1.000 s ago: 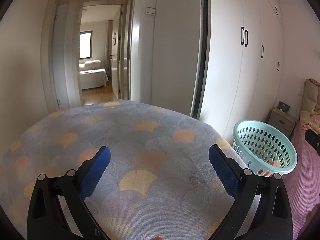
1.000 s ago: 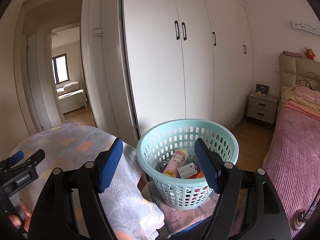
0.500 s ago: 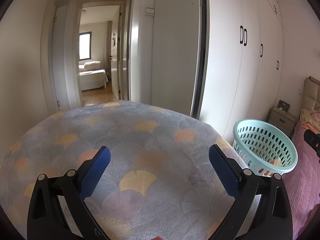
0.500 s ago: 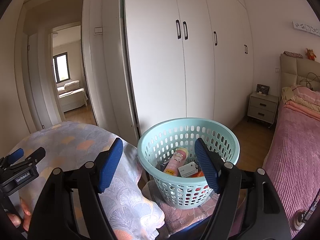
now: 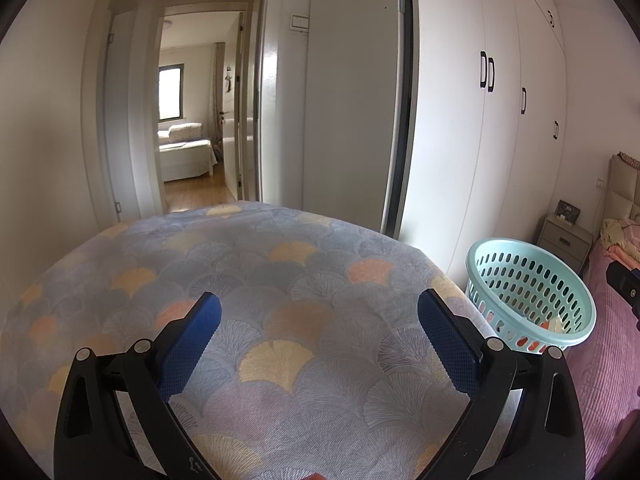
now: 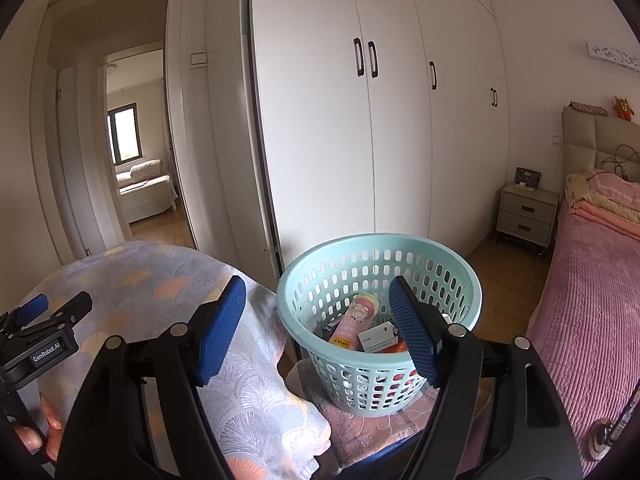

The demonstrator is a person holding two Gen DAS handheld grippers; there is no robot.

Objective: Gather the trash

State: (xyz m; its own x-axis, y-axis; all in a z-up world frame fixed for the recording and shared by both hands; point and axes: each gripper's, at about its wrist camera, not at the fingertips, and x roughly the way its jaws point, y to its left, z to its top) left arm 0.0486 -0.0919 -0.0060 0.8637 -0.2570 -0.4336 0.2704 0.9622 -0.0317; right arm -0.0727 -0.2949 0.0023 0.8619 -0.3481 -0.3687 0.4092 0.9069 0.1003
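We hold both the left gripper (image 5: 319,320) and right gripper (image 6: 318,306) wide open and empty; trash already sits in the basket (image 6: 320,280) at our right gripper's one o'clock. The collecting looks finished, so next we scan the patterned cloth (image 5: 280,280) for leftovers.

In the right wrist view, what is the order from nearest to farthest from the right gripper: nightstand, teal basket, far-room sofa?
From the right gripper:
1. Teal basket, just ahead, behind the right finger.
2. Nightstand, right, beside the pink bed.
3. Far-room sofa, left, through the doorway.
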